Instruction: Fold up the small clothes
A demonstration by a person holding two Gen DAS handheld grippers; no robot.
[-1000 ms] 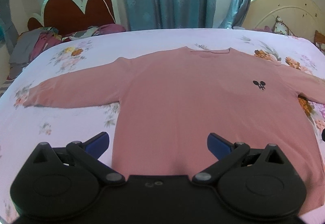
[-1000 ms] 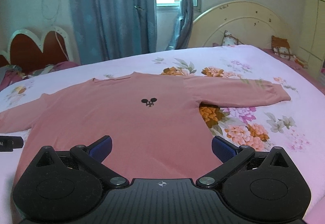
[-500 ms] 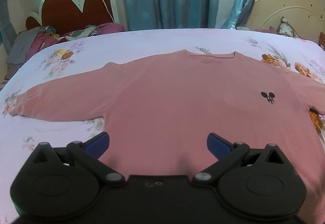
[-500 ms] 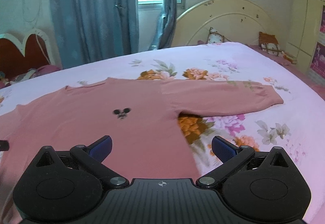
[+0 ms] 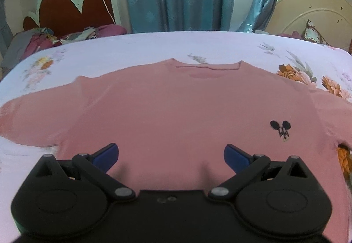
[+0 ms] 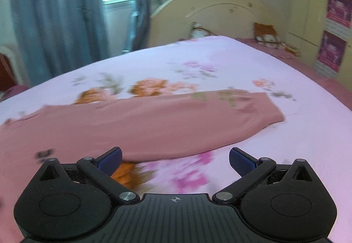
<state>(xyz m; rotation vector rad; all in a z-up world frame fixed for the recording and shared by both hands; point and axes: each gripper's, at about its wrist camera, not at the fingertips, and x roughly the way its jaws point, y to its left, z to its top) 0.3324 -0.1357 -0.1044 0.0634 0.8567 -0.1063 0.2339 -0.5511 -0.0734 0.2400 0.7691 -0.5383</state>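
Pink sweatshirt (image 5: pixel 176 111) lying flat on bed (image 6: pixel 286 155), ready for folding. You are holding left gripper (image 5: pixel 171 155) and right gripper (image 6: pixel 175 160) jaws spread, gripping nothing, right facing sleeve (image 6: pixel 176 119).

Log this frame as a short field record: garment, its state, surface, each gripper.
garment: pink long-sleeved top, small black emblem on chest
state: spread flat, unfolded, sleeves out to the sides
surface: floral bedsheet
left gripper: open, empty, over the top's body
right gripper: open, empty, facing one sleeve
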